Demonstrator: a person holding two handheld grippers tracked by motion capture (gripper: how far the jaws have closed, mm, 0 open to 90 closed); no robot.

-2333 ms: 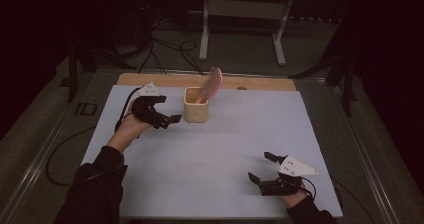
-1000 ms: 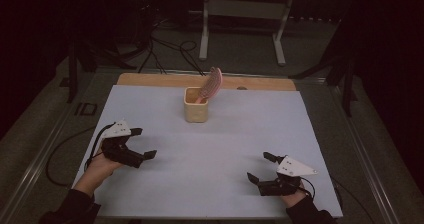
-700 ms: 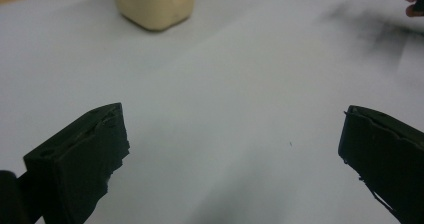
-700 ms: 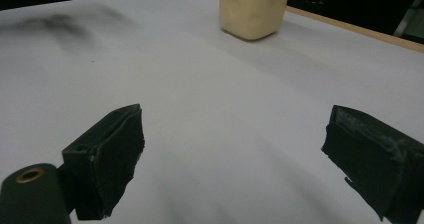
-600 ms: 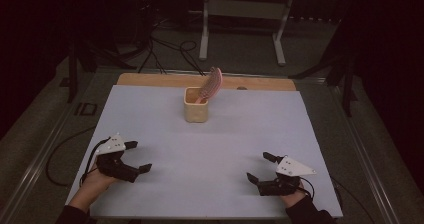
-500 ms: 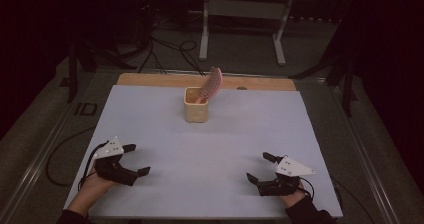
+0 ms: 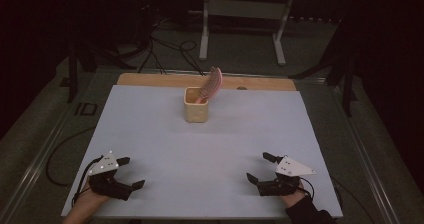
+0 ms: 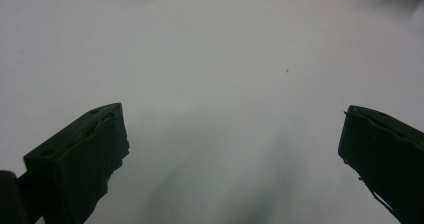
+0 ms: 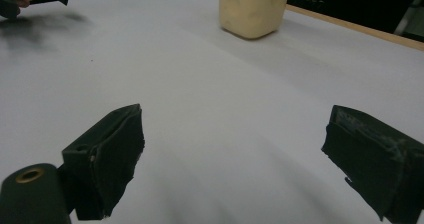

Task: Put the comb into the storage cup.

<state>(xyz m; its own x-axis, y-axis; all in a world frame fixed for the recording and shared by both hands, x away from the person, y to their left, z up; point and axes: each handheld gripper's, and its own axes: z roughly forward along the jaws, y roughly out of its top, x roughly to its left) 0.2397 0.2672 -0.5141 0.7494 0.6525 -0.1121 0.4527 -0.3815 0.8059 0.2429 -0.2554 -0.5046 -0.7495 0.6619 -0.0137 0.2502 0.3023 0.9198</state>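
Dark room, white table (image 7: 200, 149) — the cup (image 7: 196, 104) stands at its far middle with the brush (image 7: 212, 84) leaning inside it. My left gripper (image 7: 126, 175) and right gripper (image 7: 259, 168) rest near me, well away from the cup, jaws apart, empty — I judge the job done.

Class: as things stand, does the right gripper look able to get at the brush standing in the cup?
Probably yes. The right gripper is open and empty, and bare table lies between it and the cup; the brush sticks out above the rim.
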